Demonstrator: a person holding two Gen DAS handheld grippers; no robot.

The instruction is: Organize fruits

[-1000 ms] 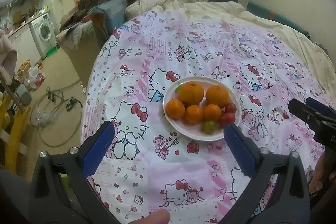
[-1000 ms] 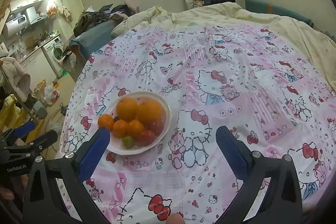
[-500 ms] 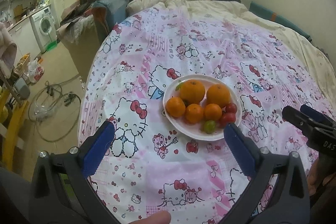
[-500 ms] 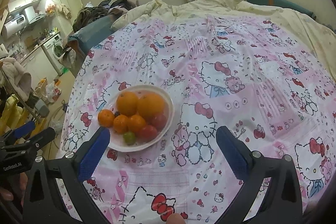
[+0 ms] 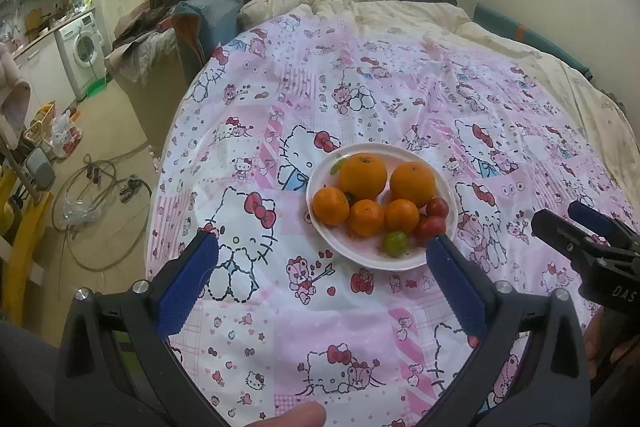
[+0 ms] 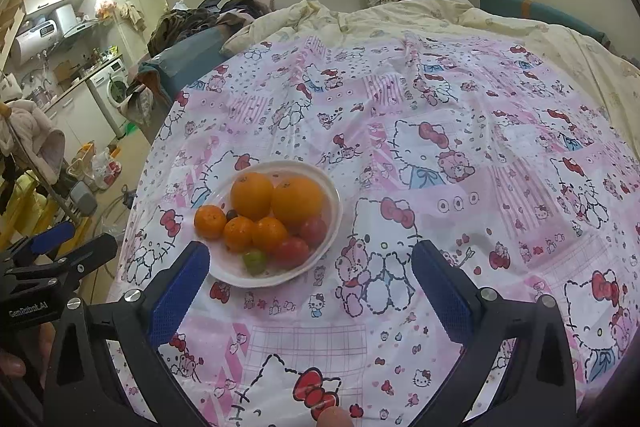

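**Fruit piled on one plate, both grippers held wide above the cloth**

Fruit is seen heaped on a white plate (image 5: pixel 448 187) set on a pink cartoon-cat tablecloth (image 5: pixel 360 99). Two large oranges (image 5: pixel 363 175) are placed at the plate's far side, three small mandarins (image 5: pixel 330 206) in a row just in front of them, and red tomatoes (image 5: pixel 429 229) and one green fruit (image 5: pixel 395 243) at the plate's near right edge. The left gripper (image 5: pixel 322 267) is held wide, nothing between its blue pads, just short of the plate. The right gripper (image 6: pixel 310 277) is likewise spread wide and empty, to the right of the plate. A washing machine (image 5: pixel 82 51) is visible far left of the plate.
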